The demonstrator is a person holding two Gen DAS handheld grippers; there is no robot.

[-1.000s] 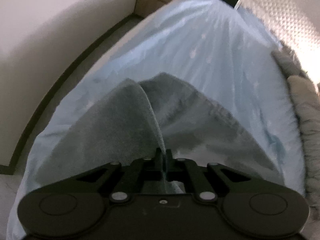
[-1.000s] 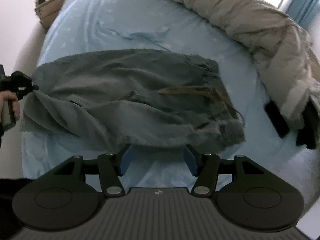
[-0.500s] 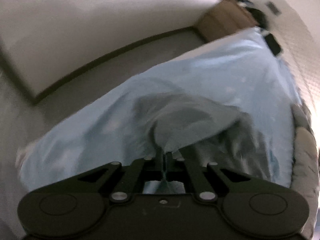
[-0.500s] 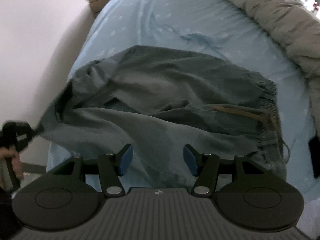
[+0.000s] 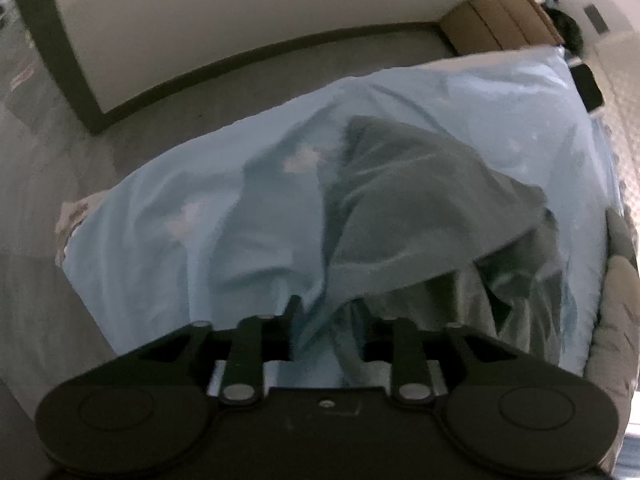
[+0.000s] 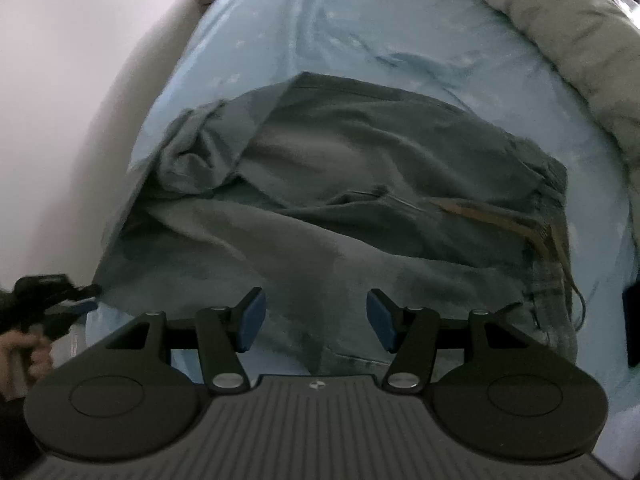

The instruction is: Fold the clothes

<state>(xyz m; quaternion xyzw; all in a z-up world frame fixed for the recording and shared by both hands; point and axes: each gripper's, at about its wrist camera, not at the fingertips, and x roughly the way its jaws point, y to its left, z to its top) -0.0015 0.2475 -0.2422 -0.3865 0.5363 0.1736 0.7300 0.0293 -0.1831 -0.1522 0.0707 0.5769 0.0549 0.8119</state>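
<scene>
The grey fleece trousers are lying across the light blue bed sheet, long axis running left to right, the ribbed waistband with its tan drawstring pointing right. The left tongs are standing released, soft fabric draping between the fingers. The right tongs are hovering released at the near edge. A rumpled beige duvet is lying far right.

Left hand-held gripper parted (right too) — both low.

pale wall with dark skirting beside a blue-sheeted bed.
</scene>
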